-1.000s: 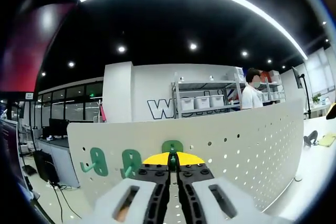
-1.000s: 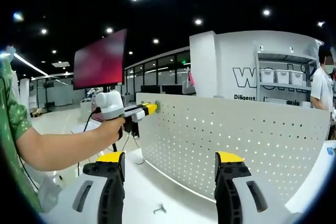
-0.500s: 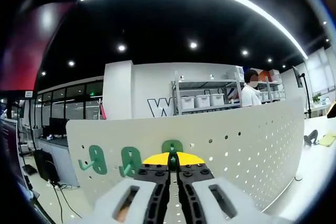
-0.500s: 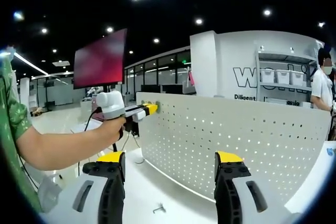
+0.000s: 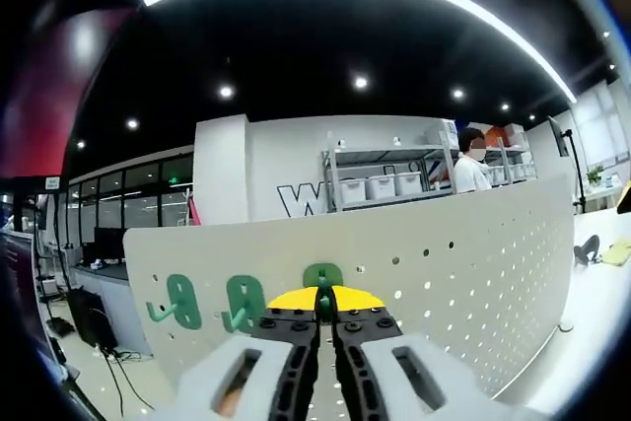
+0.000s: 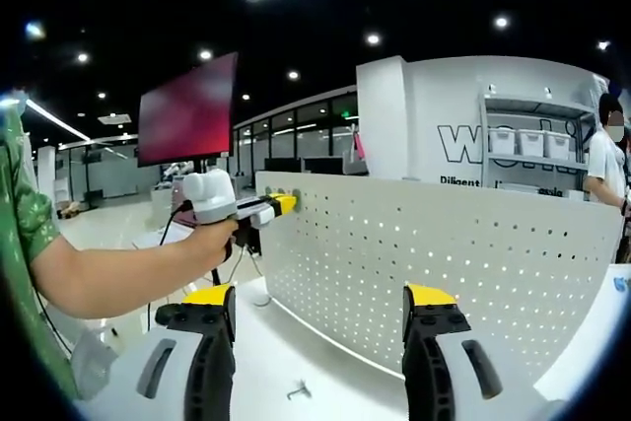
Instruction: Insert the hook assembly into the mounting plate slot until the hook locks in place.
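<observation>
1. Ahead of both your tongs stands the white perforated mounting plate (image 5: 463, 263), upright on the table (image 6: 296, 352); your left tongs (image 5: 325, 305) press against its face near one end.
2. Between the yellow tips of your left tongs sits the green hook assembly (image 5: 322, 276), its top showing just above the tips and flat to the plate; the tongs are clamped on it.
3. Beside that hook, further toward the plate's end, two more green hooks (image 5: 184, 301) are already seated in their holes.
4. Your right tongs (image 6: 320, 308) hang with their jaws wide apart, gripping nothing, well back from the plate.
5. Below your right tongs, a small metal part (image 6: 300, 394) lies on the table.
6. Risk: the tips hide the slot, so you may let go before the hook locks and it may drop out; pushing at an angle may jam the tab or tip the unbraced plate.
</observation>
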